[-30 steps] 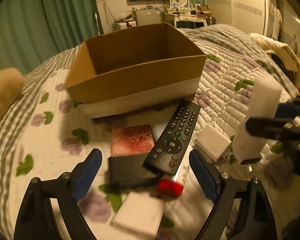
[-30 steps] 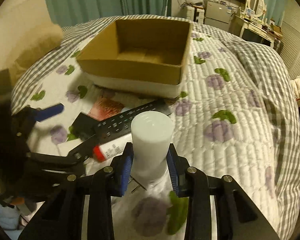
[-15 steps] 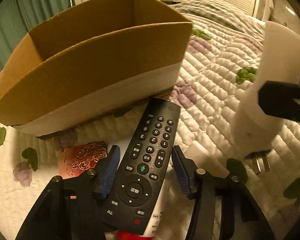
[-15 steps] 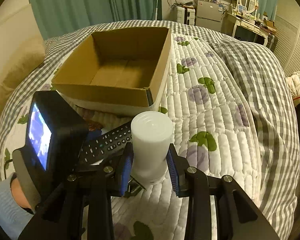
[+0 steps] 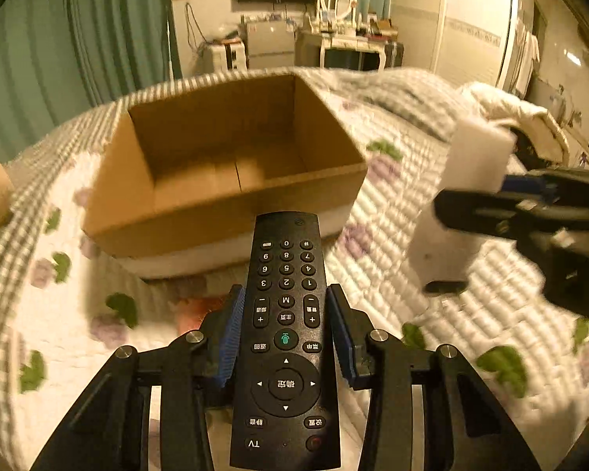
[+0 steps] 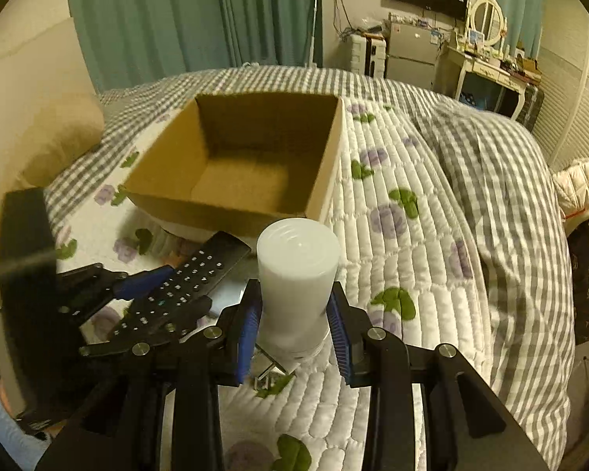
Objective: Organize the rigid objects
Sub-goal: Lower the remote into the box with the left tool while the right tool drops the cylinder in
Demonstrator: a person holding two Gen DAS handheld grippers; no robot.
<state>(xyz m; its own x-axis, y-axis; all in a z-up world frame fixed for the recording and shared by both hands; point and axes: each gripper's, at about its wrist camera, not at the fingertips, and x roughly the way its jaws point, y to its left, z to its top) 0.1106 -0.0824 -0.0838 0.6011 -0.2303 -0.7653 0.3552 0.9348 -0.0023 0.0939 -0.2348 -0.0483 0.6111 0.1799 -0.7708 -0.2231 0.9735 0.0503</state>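
My left gripper (image 5: 286, 325) is shut on a black remote control (image 5: 286, 333) and holds it above the quilt, pointing at the open cardboard box (image 5: 231, 168). My right gripper (image 6: 294, 325) is shut on a white cylindrical plug-in device (image 6: 296, 282) with metal prongs at its bottom, lifted off the bed. The device (image 5: 463, 196) and right gripper (image 5: 530, 212) show at the right of the left wrist view. The remote (image 6: 184, 286) and left gripper (image 6: 145, 294) show at the left of the right wrist view. The box (image 6: 251, 165) looks empty.
The box sits on a quilted bed cover (image 6: 412, 235) with purple flowers. A reddish patterned item (image 5: 196, 310) lies on the quilt below the left gripper. A beige pillow (image 6: 43, 137) is at the left. A white jacket (image 6: 581, 188) lies at the bed's right edge.
My left gripper has closed on the remote and lifted it off the quilt toward the box. My right gripper has carried the white device up and nearer the box.
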